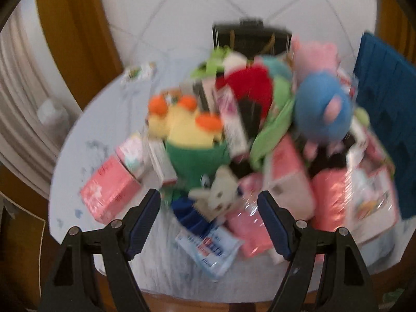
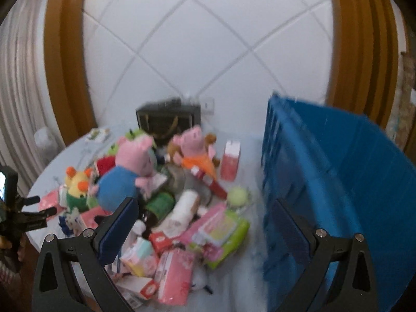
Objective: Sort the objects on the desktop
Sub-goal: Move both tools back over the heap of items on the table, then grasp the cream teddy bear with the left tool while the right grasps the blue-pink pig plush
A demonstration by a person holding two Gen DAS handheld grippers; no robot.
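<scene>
Approaching toy-and-packet pile [image 2: 161, 202] heaped on round tabletop [image 1: 104, 130], blue crate [image 2: 338, 182] just beside. Left gripper [image 1: 209, 223] fingers spread, empty; right gripper [image 2: 205, 230] likewise. Singling out one exposed item, slowing before closing, avoiding snagging neighbours.

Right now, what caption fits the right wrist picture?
Open right gripper above a heap of plush toys, beside a blue crate.
</scene>
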